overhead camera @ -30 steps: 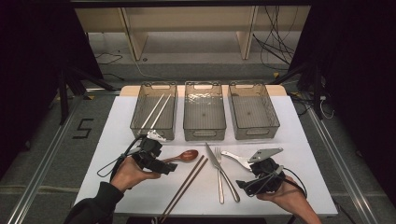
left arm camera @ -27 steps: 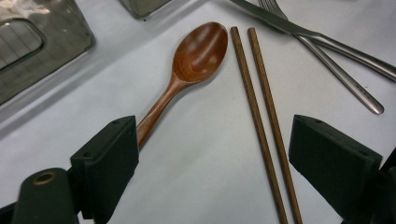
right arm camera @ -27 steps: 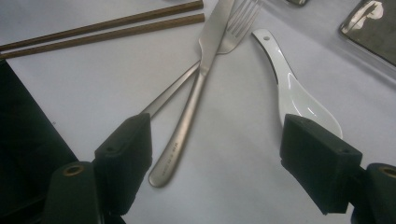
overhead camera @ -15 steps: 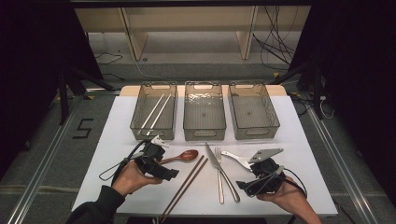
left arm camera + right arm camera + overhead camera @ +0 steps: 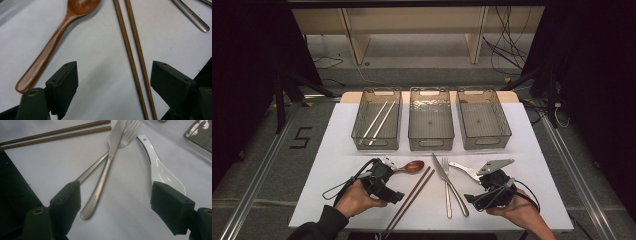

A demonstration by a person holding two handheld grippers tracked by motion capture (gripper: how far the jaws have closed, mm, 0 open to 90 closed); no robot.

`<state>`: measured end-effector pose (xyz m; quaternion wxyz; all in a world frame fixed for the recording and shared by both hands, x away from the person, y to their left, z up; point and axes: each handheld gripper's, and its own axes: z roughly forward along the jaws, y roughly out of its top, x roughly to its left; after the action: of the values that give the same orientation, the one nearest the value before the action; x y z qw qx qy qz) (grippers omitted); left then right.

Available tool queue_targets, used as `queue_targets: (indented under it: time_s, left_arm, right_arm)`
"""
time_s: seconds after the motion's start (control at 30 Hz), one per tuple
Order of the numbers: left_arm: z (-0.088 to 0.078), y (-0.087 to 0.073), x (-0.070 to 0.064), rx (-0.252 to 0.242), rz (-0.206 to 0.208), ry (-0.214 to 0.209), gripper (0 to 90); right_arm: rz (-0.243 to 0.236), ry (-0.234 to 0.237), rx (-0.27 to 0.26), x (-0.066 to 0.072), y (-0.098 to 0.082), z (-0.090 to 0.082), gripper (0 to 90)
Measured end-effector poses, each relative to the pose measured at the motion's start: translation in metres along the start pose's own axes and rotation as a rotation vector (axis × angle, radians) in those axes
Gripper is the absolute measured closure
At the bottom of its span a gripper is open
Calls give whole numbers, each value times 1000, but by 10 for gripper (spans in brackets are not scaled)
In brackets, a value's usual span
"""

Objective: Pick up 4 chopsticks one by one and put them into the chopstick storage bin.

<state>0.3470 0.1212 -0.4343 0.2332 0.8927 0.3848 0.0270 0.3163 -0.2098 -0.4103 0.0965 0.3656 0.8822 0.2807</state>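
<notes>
White table top (image 5: 337, 150) under dark surrounds, three clear bins along far edge: left bin (image 5: 377, 120) already holding pale chopsticks (image 5: 377, 122), middle bin (image 5: 430, 119) and right bin (image 5: 483, 118) bare, so sorting by type looks barely begun. Near side: wooden spoon (image 5: 53, 41), brown chopsticks (image 5: 135, 60), knife (image 5: 106, 170) crossing fork (image 5: 120, 141), white spoon (image 5: 160, 168), all loose and apart from bins. Left gripper (image 5: 113, 82) low over table, jaws wide but just been closing slightly, straddling brown chopsticks with nothing pinched yet, wooden spoon handle just outside left jaw; probably lining up for chopsticks, to join pair in left bin. Right gripper (image 5: 115, 205) parked near table's front right, jaws wide, empty, knife handle end between them, white spoon by right jaw; likely waiting its turn.
</notes>
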Motion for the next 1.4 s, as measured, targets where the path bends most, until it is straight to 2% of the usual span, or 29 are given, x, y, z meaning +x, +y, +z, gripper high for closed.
queue_targets:
  time_s: [0.17,0.2,0.4,0.5,0.57,0.93,1.13,1.27,1.4]
  left_arm:
    - [8,-1,-5,25,12,3,283]
    - [10,-1,-6,32,26,5,297]
    - [21,0,-12,64,42,-9,371]
    - [23,1,-13,67,52,-10,405]
    - [24,2,-13,69,54,4,424]
    - [33,-1,-19,140,108,-3,514]
    - [35,0,-21,153,138,16,550]
    - [36,1,-24,164,177,49,589]
    - [35,0,-24,159,178,48,619]
  right_arm:
    - [0,-2,0,0,0,0,254]
    - [-1,-2,0,0,0,0,254]
    - [-1,-2,5,-1,-2,0,255]
    - [5,-2,2,-1,-2,-1,257]
    - [4,-4,2,-1,-2,0,257]
    - [0,-4,1,0,0,0,257]
    - [-4,-5,1,1,0,-1,257]
    - [-7,-4,3,1,0,0,257]
    - [-7,-6,1,1,1,-1,257]
